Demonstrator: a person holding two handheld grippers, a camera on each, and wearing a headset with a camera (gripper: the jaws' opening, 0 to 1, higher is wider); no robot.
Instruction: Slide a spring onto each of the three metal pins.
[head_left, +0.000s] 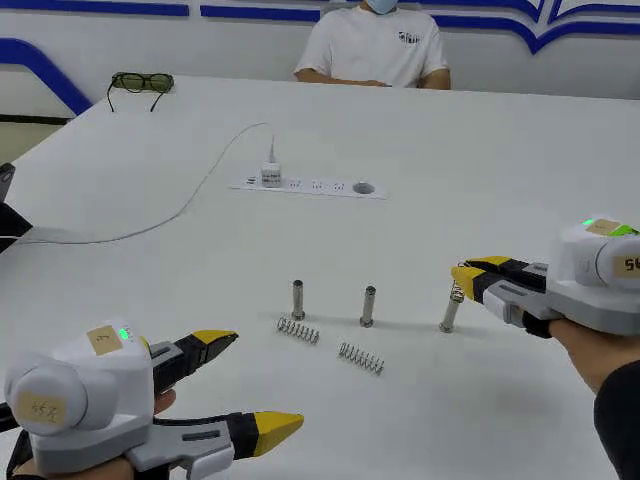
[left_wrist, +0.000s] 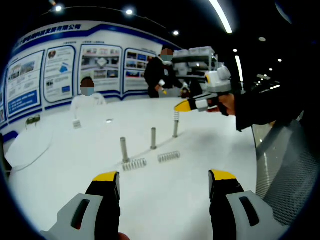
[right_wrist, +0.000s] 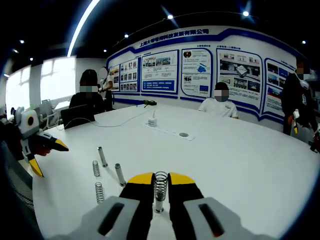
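Left gripper (head_left: 248, 382) sits low and close, jaws spread wide, nothing in them. Over on the right, the right gripper (head_left: 466, 276) is clamped on a spring (right_wrist: 160, 185) at the top of the rightmost pin (head_left: 449, 316). Two more springs lie on the white table (head_left: 450, 160): one loose spring (head_left: 298, 330) just before the left pin (head_left: 298, 299), a second loose spring (head_left: 361, 357) near the middle pin (head_left: 368, 305).

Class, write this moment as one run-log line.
right gripper: shut on spring at top of rightmost pin | left gripper: open, empty | two pins bare | two springs on table
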